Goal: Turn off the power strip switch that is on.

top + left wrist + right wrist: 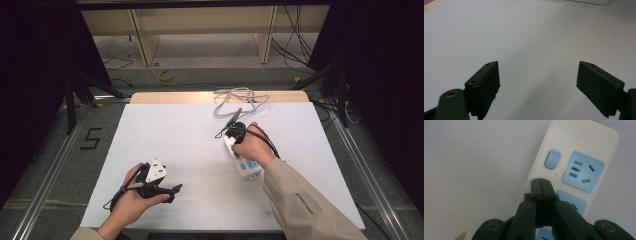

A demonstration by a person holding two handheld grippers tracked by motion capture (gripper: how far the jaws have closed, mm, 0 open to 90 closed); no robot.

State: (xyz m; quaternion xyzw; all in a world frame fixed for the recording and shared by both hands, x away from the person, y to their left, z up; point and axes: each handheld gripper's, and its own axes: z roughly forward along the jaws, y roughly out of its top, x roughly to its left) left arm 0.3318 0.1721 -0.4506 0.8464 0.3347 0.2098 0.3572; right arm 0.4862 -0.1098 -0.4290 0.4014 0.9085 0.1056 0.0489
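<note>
Black right gripper point(540, 181), fingers pressed together holding nothing, hovers over the power strip point(584, 157); its blue button point(552, 159) sits just ahead, likely the next press; left gripper point(537, 82) rests wide open.

A white power strip point(584, 157) lies flat on the white surface point(180, 135), right of the middle, its long axis running from near the person toward the far edge and leaning slightly left. Its face carries light-blue socket panels in a row and a rounded light-blue switch point(552, 159) at one end. A grey cable point(235, 102) trails from its far end in loose loops toward the far edge.
</note>
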